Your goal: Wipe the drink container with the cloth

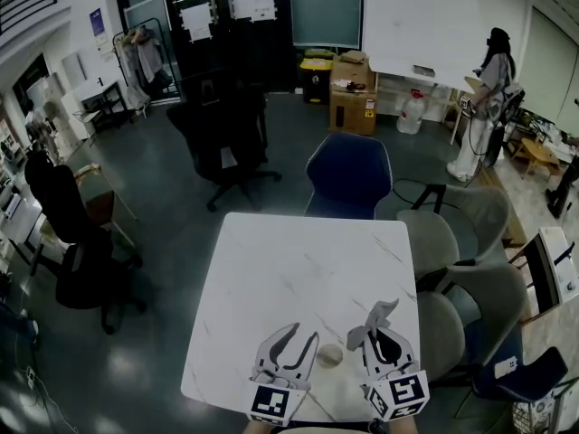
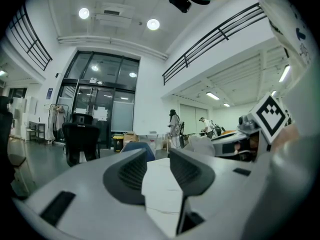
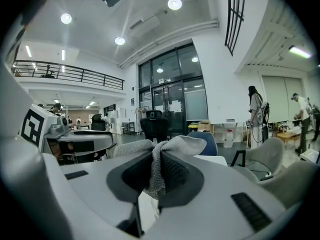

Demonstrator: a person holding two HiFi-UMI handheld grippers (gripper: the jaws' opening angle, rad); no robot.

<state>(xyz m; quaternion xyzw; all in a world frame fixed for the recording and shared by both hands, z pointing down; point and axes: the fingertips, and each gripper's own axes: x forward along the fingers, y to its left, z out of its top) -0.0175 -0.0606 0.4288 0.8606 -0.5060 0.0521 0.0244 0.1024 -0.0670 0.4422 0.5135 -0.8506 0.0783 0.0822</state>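
A small pale round drink container (image 1: 330, 355) stands on the white marble table (image 1: 308, 269) near its front edge, between my two grippers. Just left of it, my left gripper (image 1: 305, 334) is open; in the left gripper view (image 2: 157, 156) only the table shows between its jaws. On the container's right, my right gripper (image 1: 382, 329) is shut on a grey knitted cloth (image 1: 373, 320). In the right gripper view the cloth (image 3: 172, 146) bunches out above the right gripper (image 3: 159, 159). Neither gripper view shows the container.
A blue chair (image 1: 348, 177) stands at the table's far side and grey chairs (image 1: 434, 242) along its right. Black office chairs (image 1: 222, 138) are off to the left. A person (image 1: 488, 107) stands far back right near cardboard boxes (image 1: 353, 98).
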